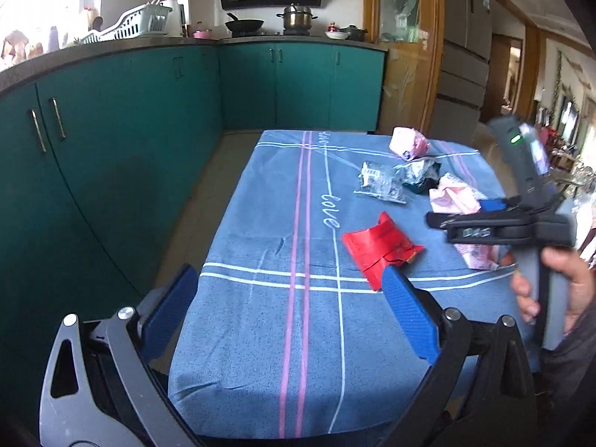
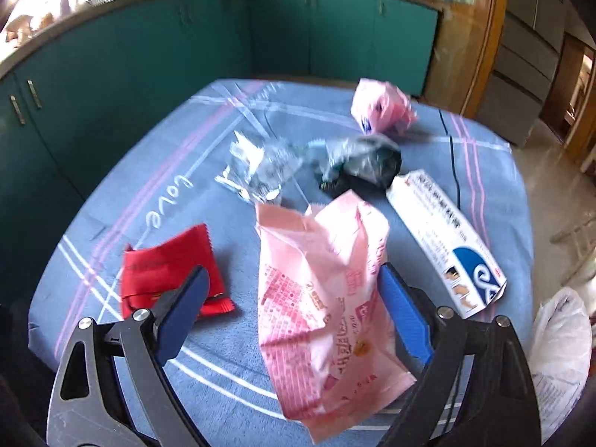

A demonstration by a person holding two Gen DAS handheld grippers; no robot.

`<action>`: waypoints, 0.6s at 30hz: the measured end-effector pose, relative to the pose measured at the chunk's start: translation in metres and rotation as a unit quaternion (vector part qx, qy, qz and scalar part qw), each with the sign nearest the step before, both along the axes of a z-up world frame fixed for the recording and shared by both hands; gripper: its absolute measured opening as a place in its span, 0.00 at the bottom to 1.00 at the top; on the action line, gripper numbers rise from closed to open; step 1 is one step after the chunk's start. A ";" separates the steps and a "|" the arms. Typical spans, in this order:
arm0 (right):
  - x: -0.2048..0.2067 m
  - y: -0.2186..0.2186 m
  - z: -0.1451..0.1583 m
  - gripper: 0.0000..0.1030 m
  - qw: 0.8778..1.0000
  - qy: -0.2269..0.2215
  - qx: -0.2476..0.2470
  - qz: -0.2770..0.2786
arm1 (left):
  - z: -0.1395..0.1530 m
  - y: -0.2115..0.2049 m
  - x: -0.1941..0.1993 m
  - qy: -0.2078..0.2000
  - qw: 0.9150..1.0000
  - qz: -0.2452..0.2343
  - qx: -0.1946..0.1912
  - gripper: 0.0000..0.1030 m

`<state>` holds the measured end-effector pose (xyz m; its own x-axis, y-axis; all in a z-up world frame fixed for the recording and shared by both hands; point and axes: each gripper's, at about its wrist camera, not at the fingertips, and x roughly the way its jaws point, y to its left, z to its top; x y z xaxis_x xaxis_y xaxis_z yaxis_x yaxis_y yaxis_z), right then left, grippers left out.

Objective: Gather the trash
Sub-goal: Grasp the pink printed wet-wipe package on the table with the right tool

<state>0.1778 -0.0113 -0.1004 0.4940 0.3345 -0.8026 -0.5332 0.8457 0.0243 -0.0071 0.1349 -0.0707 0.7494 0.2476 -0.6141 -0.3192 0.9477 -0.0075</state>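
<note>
Right gripper [image 2: 290,313]: jaws spread wide, nothing clamped, tilted down over the table [image 2: 93,223]. Blue fingers [image 2: 404,316] stand either side of the near trash.

Between and just beyond its fingers: long pink paper bag [image 2: 324,298], creased, lying flat, open mouth away from the gripper. The right finger overlaps its edge in view; contact cannot be told. Judged the likeliest first pick, since the jaws already straddle it.

Behind the left finger: red foil wrapper [image 2: 167,264], torn, flat on the cloth, partly hidden by that finger.

Right of the right finger: white and blue carton [image 2: 439,234], lying on its long side, angled away.

Farther ahead: clear crumpled plastic [image 2: 253,167], beside it a dark bundle in film [image 2: 365,164]; farthest, near the table's back edge, a crumpled pink pack [image 2: 380,108].

Far right, off the table's corner: white plastic bag [image 2: 558,354], possibly the collecting bag; its mouth is not visible.

Left gripper [image 1: 290,320]: likewise fully spread and empty, held over the near end of the table, the red wrapper just past its right finger. A hand [image 1: 558,283] carrying the right gripper shows at its right.

Cloth: blue, striped, lettered. All trash still lies loose on it; nothing collected.
</note>
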 end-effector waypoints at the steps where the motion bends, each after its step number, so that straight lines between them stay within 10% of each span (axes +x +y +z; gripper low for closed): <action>1: 0.002 0.001 -0.003 0.87 1.000 0.006 -0.002 -0.003 | 0.001 0.003 -0.002 -0.004 1.000 -0.002 0.000 0.96; 10: -0.001 0.018 -0.021 0.83 0.999 0.001 -0.043 -0.008 | -0.009 0.016 0.000 0.002 1.000 0.001 -0.029 0.96; 18: 0.000 0.003 -0.016 0.33 0.999 -0.003 -0.043 -0.017 | -0.013 0.011 0.009 0.008 0.999 -0.007 -0.041 0.96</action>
